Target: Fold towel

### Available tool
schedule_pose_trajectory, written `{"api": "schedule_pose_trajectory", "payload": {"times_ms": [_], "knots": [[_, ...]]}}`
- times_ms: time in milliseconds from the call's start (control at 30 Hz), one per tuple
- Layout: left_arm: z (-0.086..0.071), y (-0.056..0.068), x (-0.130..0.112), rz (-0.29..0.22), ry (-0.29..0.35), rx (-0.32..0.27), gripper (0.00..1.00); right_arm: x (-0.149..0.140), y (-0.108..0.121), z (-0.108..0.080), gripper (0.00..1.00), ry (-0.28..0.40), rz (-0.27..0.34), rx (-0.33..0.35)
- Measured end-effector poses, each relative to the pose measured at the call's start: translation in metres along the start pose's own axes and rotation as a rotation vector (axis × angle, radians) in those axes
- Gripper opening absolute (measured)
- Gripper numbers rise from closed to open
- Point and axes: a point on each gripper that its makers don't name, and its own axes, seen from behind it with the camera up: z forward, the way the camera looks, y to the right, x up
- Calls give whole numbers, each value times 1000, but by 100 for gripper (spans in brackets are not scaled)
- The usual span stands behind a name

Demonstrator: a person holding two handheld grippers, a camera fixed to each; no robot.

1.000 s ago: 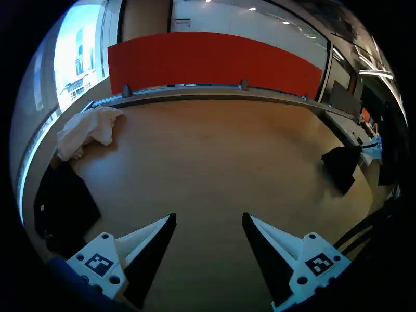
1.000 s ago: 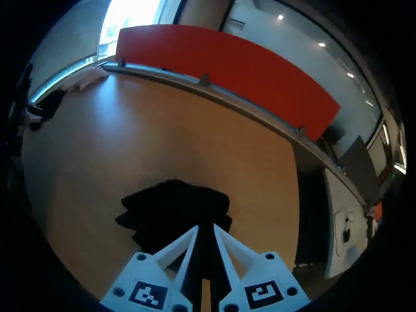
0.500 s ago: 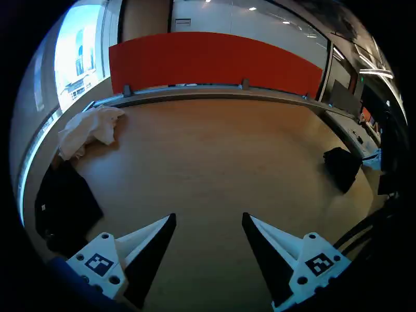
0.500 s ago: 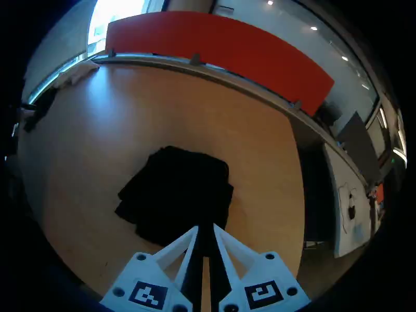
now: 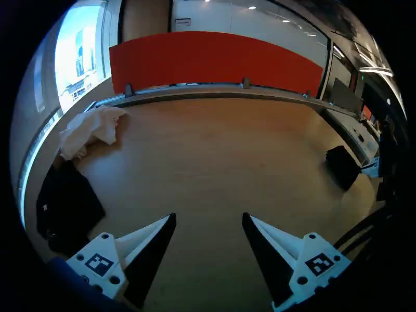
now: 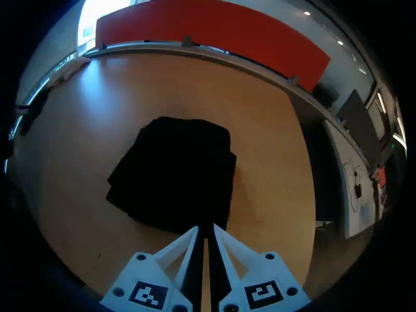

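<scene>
A folded black towel [image 6: 174, 174] lies flat on the wooden table [image 6: 156, 88] in the right gripper view. My right gripper [image 6: 205, 231] is shut, its tips pinching the towel's near edge. In the left gripper view the same towel [image 5: 342, 165] is a small dark heap at the table's far right, with a white part of the right gripper [image 5: 372, 167] beside it. My left gripper [image 5: 208, 221] hovers open over bare wood, far from the towel, with nothing between its fingers.
A crumpled white cloth [image 5: 88, 130] lies at the table's back left, with another black cloth [image 5: 67, 203] nearer on the left edge. An orange divider panel [image 5: 213, 60] runs along the back edge. A neighbouring desk [image 6: 359, 182] stands past the right side.
The right gripper has brought the black towel down and it now lies spread flatter and larger in its view. In the left gripper view the towel sits lower. The left gripper has barely moved.
</scene>
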Motion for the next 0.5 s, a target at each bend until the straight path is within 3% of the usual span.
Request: {"api": "schedule_pose_trajectory", "payload": {"times_ms": [500], "knots": [[-1,-1,-2,7,-3,8,94,-18,-3,23,5,-43,42,-10]]}}
